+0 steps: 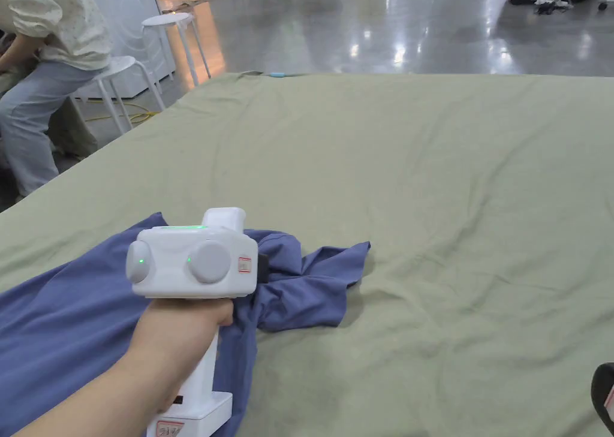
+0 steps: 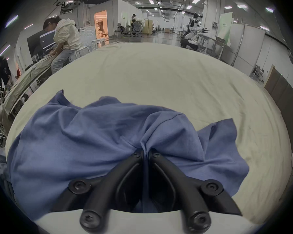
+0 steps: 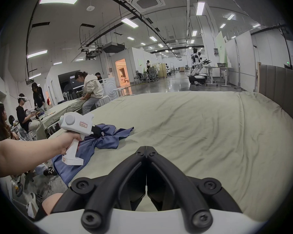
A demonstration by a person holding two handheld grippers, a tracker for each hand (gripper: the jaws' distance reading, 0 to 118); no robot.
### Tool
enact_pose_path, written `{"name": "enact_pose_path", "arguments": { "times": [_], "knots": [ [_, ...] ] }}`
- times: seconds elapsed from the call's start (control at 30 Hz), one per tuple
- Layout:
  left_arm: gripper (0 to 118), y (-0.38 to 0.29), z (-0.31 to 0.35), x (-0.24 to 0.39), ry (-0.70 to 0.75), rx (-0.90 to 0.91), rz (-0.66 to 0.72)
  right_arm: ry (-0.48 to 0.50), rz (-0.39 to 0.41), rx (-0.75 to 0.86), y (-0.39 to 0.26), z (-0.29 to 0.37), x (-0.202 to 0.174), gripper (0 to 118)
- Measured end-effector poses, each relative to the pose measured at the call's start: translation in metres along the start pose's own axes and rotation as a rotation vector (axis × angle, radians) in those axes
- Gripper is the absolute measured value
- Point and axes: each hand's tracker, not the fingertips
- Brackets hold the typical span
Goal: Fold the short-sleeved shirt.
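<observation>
The left claw (image 2: pixel 146 151), nearest the camera in the left gripper view, was closed with both jaws pinching a bunched fold of the blue short-sleeved shirt (image 2: pixel 85 136). The fabric gathered into creases that radiated from the pinch point. In the head view, the hand (image 1: pixel 180 330) held the white body of this claw above the shirt, and the jaw tips were hidden behind the housing.

The right claw (image 3: pixel 146 150) was closed on nothing; its jaws met tip to tip over bare green cover. It stood well apart from the shirt, toward the right side of the surface (image 1: pixel 456 174).

Shirt position: crumpled at the near left part of the surface, with part of it draped over the near edge, as the right gripper view showed. One loose flap lay spread toward the centre. The remaining area of the surface carried only the wrinkled cover.

Task status, as a judgement: early stage. No fold was formed, and the garment was not yet laid flat. Remaining steps likely included drawing the shirt fully onto the surface, spreading it, turning in the sleeves, and folding the body. The right claw would need to engage a second point on the shirt.
</observation>
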Motion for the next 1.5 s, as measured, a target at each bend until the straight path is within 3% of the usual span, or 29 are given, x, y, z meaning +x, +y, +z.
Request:
{"name": "enact_pose_path", "arguments": {
  "times": [0.3, 0.5, 0.63, 0.87, 1.07, 1.2, 1.37, 1.5],
  "knots": [
    [3, 0.057, 0.101, 0.009, -0.044, 0.205, 0.025, 0.0, -0.048, 0.078, 0.016, 0.027, 0.01, 3],
    [3, 0.103, 0.21, 0.01, -0.056, 0.406, 0.032, -0.017, -0.008, 0.156, 0.029, 0.058, 0.022, 3],
    [3, 0.121, 0.262, 0.053, -0.103, 0.481, -0.085, -0.04, -0.053, 0.198, 0.036, 0.074, 0.038, 3],
    [3, 0.146, 0.308, 0.174, -0.249, 0.555, -0.293, -0.119, -0.051, 0.265, 0.044, 0.102, 0.054, 3],
    [3, 0.138, 0.297, 0.307, -0.528, 0.53, -0.322, -0.176, -0.05, 0.294, 0.056, 0.139, 0.071, 3],
    [3, 0.104, 0.261, 0.408, -0.688, 0.411, -0.366, -0.282, 0.051, 0.299, 0.057, 0.178, 0.085, 3],
    [3, 0.027, 0.196, 0.518, -0.735, 0.193, -0.498, -0.404, 0.013, 0.279, 0.044, 0.219, 0.114, 3],
    [3, -0.04, 0.148, 0.568, -0.707, 0.054, -0.588, -0.468, -0.005, 0.244, 0.028, 0.235, 0.132, 3]
  ]
}}
